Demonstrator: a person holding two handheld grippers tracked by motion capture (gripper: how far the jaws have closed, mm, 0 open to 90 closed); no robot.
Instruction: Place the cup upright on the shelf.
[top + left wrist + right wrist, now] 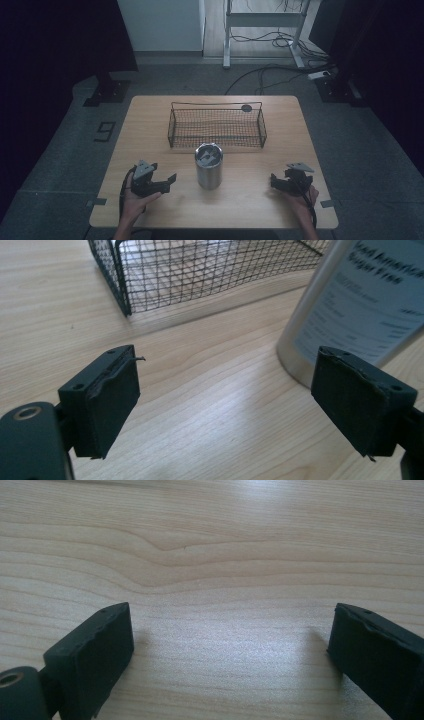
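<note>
Metal tumbler [208,166], upright near the middle of the wooden table [150,120]: cylindrical, brushed silver wall, open top with pale contents of unclear kind inside, seen from the high view. In the left gripper view, same tumbler [350,305] at upper right, tilted by the camera's angle, with a pale grey printed label; legible fragments "Sugar Free" among smaller lines too fine to read. Base resting on the wood, just beyond the right-hand jaw, not touching it.

Wire basket [217,125] directly behind the tumbler, just apart from it: black mesh, rectangular, long side across the table, thin rail raised above its rear edge. Near corner of the basket [165,275] in the left gripper view.

Left gripper [169,181] held in a hand at the tumbler's left, low over the table, jaws wide apart with bare wood between, pointing toward the tumbler.

Right gripper [275,181] held in a hand at the tumbler's right, well apart from it; jaws likewise spread wide over bare wood grain [215,580], nothing between them.
</note>
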